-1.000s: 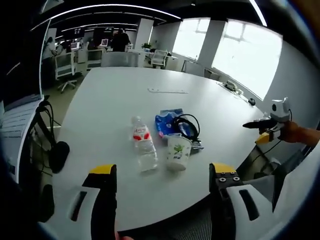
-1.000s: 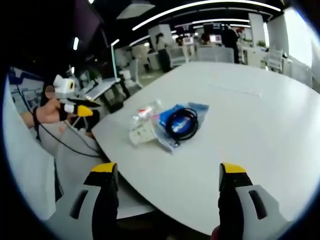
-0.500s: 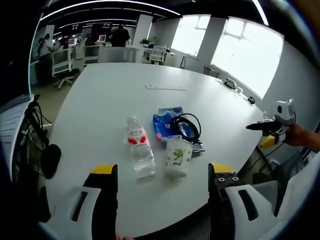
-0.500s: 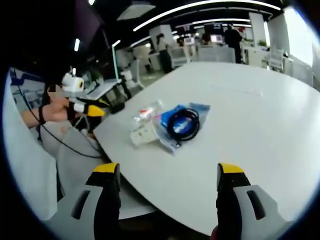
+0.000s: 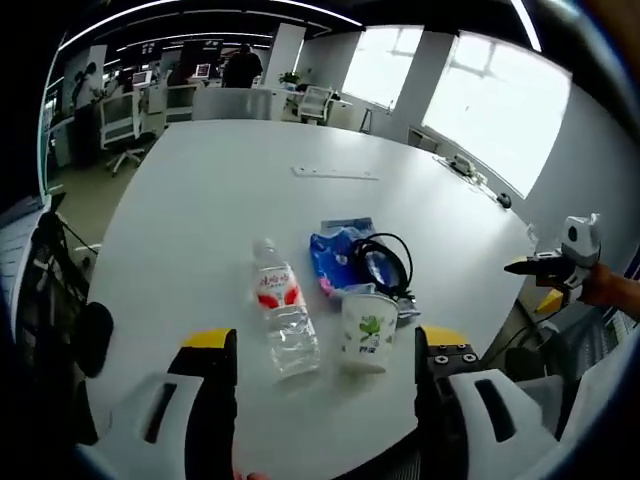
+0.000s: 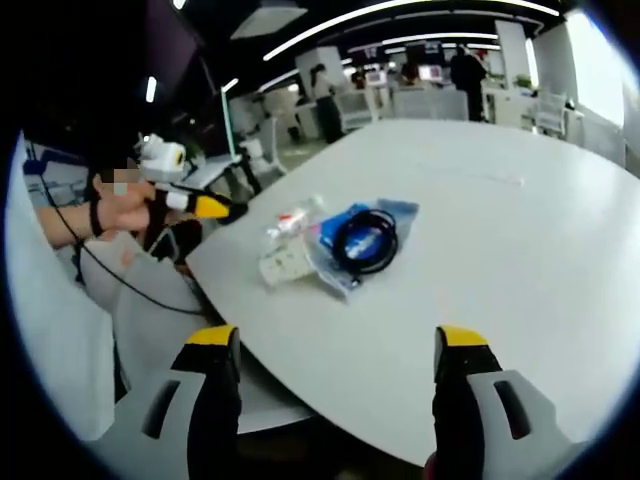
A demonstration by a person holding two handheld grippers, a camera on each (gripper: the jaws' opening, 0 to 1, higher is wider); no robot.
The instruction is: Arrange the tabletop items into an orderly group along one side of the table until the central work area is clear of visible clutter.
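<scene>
1. Left gripper view: the left gripper (image 5: 322, 350) has eased nearer over the last second, so the water bottle (image 5: 281, 320) and the paper cup (image 5: 367, 330) now sit lower and larger between its yellow-tipped jaws. The jaws stand wide apart and hold nothing. The bottle lies on its side near the table (image 5: 220, 190) edge; the cup stands upright just beside it, with the blue packet (image 5: 335, 252) and the black cable coil (image 5: 382, 262) right behind. The right gripper (image 5: 545, 266) hangs off the table's edge, well apart from the cluster.

2. Right gripper view: the right gripper (image 6: 324, 345) is open and empty, barely shifted. The left gripper (image 6: 205, 207) has reached in closer to the pile. Bottle and cup blur together here, probably at the pile's near-left end.

3. Nothing is grasped yet; an approach seems under way.
</scene>
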